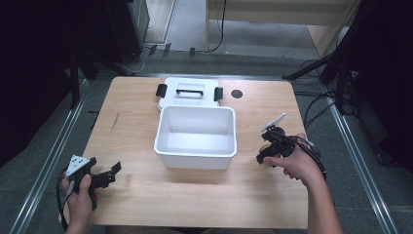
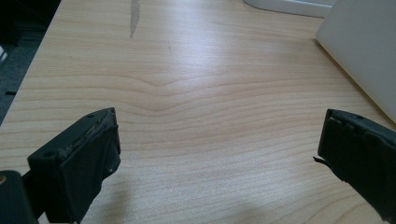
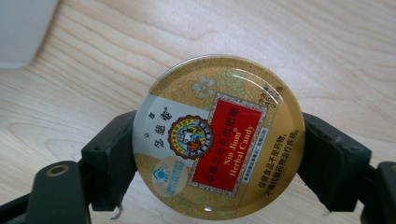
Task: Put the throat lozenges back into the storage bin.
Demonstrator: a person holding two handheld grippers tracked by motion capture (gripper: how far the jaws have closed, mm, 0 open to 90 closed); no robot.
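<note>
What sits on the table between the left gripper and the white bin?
Nothing: in the high view, bare wood of the table separates the left gripper from the white bin.

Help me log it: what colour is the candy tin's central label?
Red, on the gold candy tin; clearest in the right gripper view.

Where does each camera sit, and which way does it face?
High view: above the person's side, looking forward and down on the table, the white tub and both hands.
Left gripper view: on the left claw, looking between open jaws across the wood; shares the tub's wall.
Right gripper view: on the right claw, looking at the clamped candy tin.
</note>
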